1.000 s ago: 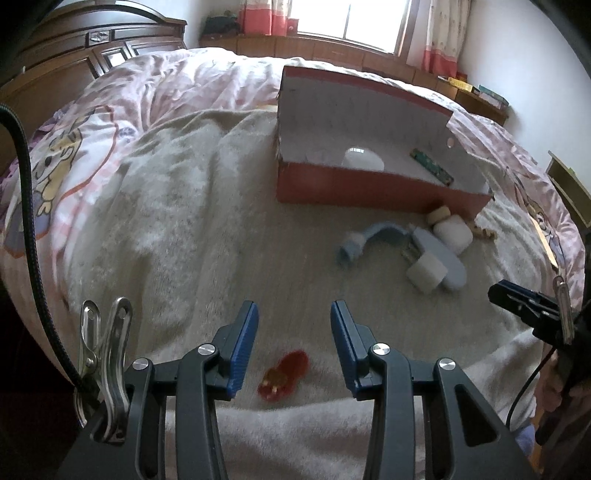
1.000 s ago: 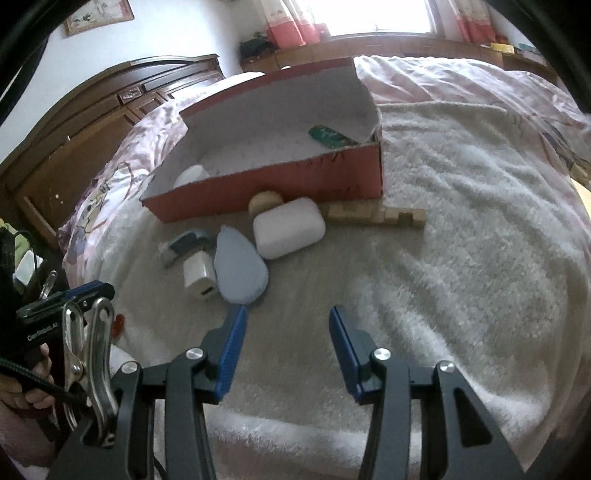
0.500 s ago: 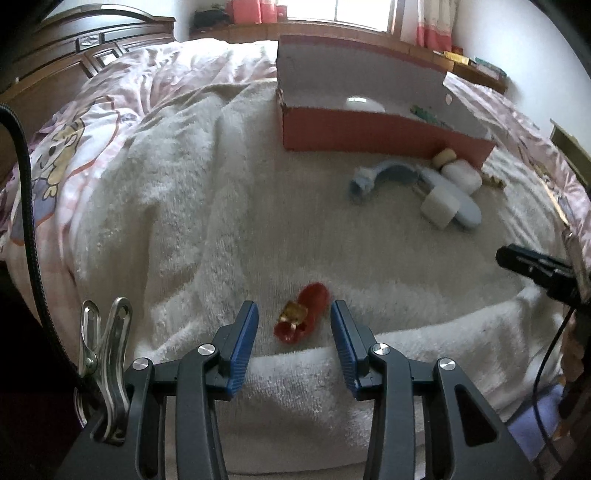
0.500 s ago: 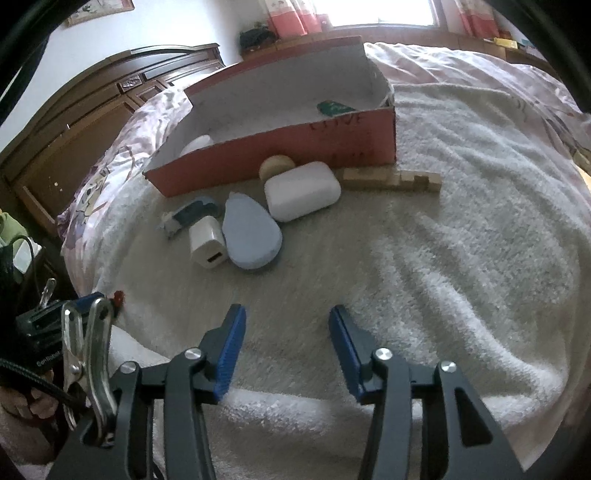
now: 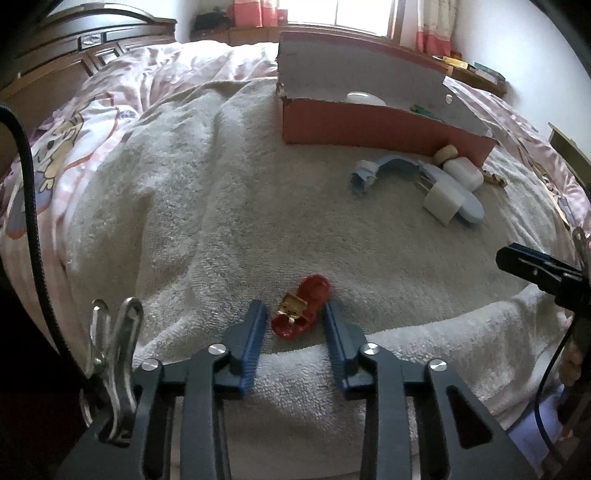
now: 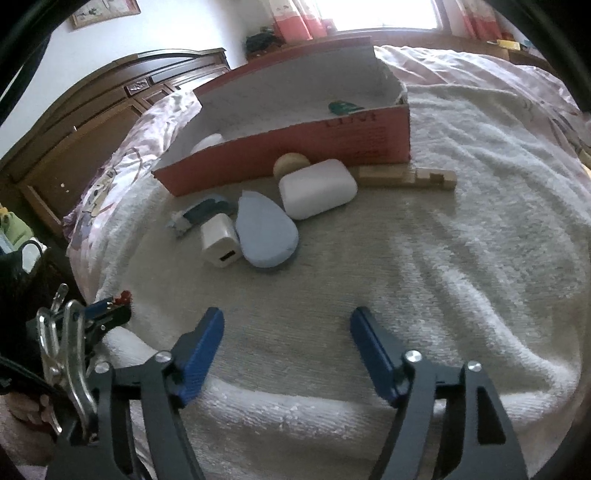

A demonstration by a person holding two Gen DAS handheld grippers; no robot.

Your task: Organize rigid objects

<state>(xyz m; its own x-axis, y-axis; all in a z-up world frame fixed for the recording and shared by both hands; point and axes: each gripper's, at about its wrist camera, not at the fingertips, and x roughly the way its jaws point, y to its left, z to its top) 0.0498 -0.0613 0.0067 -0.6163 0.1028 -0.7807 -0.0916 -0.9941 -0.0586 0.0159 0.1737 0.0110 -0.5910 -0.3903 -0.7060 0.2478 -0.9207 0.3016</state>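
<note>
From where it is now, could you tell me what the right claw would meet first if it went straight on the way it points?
Most likely the bare white towel just ahead: nothing lies between the opening jaws of the right claw. The blue oval piece and white charger block lie further on, left of that line, though depth is uncertain.

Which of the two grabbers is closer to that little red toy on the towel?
Left. The left gripper straddles the red toy, jaws closing around it. The right gripper hangs off to its side, jaws opening, empty.

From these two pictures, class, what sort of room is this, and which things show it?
Most likely a bedroom: a bed with a pink cartoon quilt, a dark wooden headboard, and a curtained window.
</note>
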